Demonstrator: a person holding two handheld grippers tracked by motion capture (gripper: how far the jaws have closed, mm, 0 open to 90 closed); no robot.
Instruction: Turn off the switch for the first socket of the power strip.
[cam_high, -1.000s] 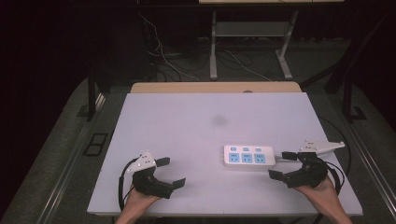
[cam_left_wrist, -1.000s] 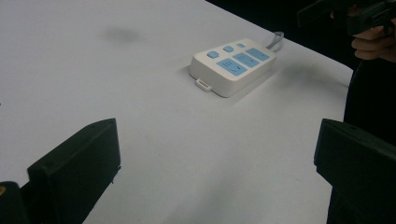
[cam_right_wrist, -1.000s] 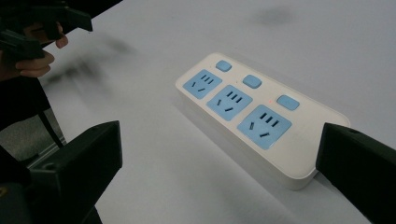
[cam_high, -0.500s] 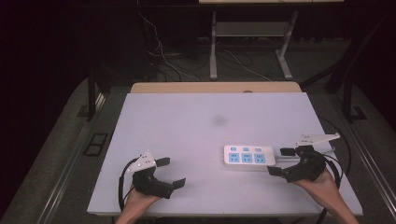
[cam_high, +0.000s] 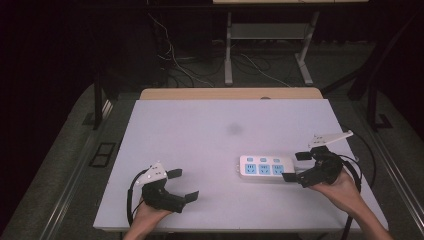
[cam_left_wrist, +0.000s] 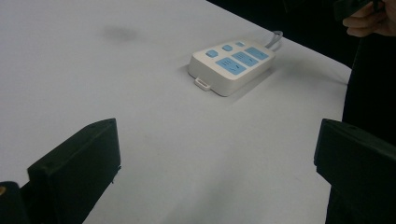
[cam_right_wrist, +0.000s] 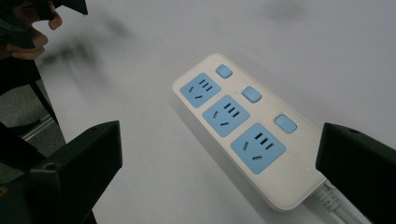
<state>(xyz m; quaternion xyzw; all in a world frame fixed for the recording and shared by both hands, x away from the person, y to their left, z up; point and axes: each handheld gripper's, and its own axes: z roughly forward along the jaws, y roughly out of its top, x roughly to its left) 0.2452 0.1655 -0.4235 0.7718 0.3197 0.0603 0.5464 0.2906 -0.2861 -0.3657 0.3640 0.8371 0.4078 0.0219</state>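
Lying flat on the white desk (cam_high: 200, 130), right of centre, a white power strip (cam_high: 264, 167) with three blue sockets. Right hand-held gripper (cam_high: 296, 166), jaws released, poised at the strip's cable end, grasping nothing. Left hand-held gripper (cam_high: 183, 185), jaws likewise released, near the desk's front edge, well apart from the strip.

The table (cam_high: 200, 125) surface lies open to the left and far side. The power strip (cam_high: 264, 167) obstructs the right near area.
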